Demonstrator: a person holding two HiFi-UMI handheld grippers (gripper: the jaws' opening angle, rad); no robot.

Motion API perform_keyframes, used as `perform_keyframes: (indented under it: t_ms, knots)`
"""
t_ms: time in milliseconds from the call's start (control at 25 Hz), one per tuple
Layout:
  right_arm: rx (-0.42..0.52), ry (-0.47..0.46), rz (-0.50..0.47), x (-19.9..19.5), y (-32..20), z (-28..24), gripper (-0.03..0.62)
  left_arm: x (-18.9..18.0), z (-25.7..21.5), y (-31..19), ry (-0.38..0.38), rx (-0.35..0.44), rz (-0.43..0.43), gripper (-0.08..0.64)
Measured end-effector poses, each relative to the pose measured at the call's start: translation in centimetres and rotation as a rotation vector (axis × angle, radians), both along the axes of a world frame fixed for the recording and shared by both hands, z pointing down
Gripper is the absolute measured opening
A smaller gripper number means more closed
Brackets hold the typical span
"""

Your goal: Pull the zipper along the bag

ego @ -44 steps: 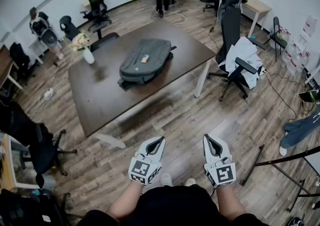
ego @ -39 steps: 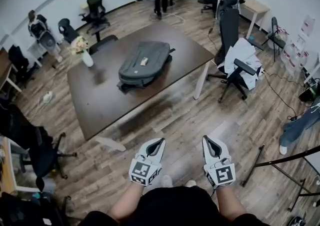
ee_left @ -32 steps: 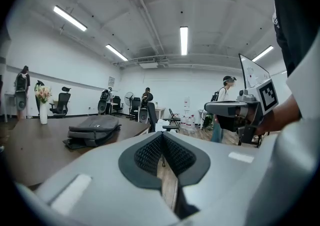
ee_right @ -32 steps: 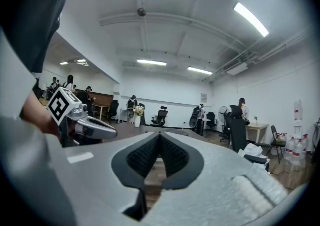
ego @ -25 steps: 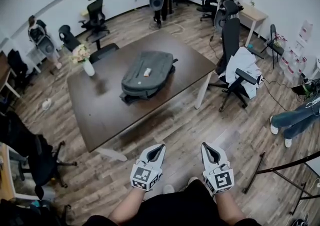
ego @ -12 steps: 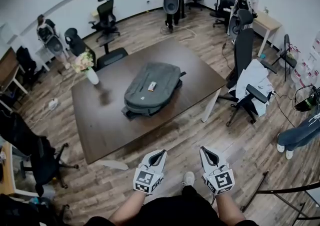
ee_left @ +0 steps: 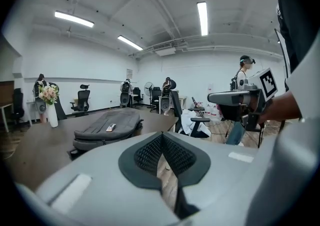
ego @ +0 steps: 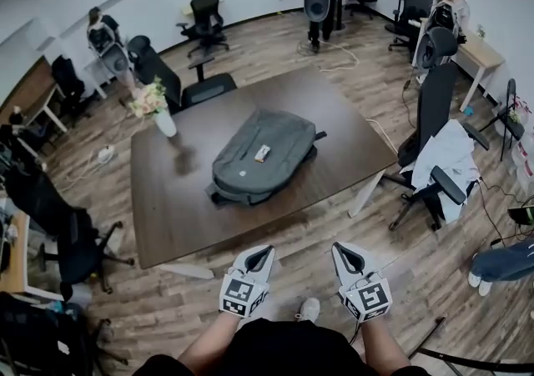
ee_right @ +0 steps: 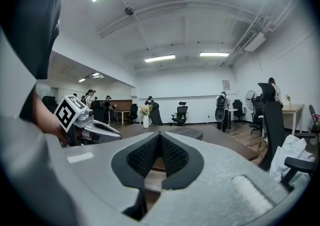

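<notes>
A grey backpack (ego: 262, 156) lies flat on the dark brown table (ego: 175, 208), with a small light tag on its top. In the left gripper view the backpack (ee_left: 107, 128) lies ahead on the table. My left gripper (ego: 260, 254) is held over the floor short of the table's near edge, jaws shut and empty. Level with it to the right, my right gripper (ego: 345, 253) is also shut with nothing in it. In their own views the left gripper (ee_left: 161, 136) and right gripper (ee_right: 159, 136) show tips pressed together. The zipper is too small to make out.
A vase of flowers (ego: 155, 106) stands at the table's far left corner. Black office chairs (ego: 79, 249) ring the table; one chair at the right carries a white garment (ego: 445, 159). Several people stand at the room's far side. Wooden floor lies between me and the table.
The table and backpack have come nearer and shifted right in the head view as I walked toward them. Both grippers stayed shut and side by side.
</notes>
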State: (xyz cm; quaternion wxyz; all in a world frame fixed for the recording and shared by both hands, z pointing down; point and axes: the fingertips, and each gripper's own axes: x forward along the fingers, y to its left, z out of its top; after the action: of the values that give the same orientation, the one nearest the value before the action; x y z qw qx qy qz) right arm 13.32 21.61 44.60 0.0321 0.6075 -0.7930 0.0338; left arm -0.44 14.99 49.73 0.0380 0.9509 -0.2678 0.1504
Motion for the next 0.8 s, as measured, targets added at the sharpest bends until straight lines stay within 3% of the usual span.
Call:
perform_keyframes:
  t_ms: [440, 800]
  knots:
    - [-0.03, -0.005, -0.158, -1.5, -6.6, 1.4, 0.002, -1.7, 1.1, -4.1, -0.011, -0.034, -0.148, 0.018]
    - [-0.056, 0.032, -0.21, -4.3, -14.5, 1.6, 0.003, -3.6, 2.5, -10.6, -0.01, -0.095, -0.173, 0.018]
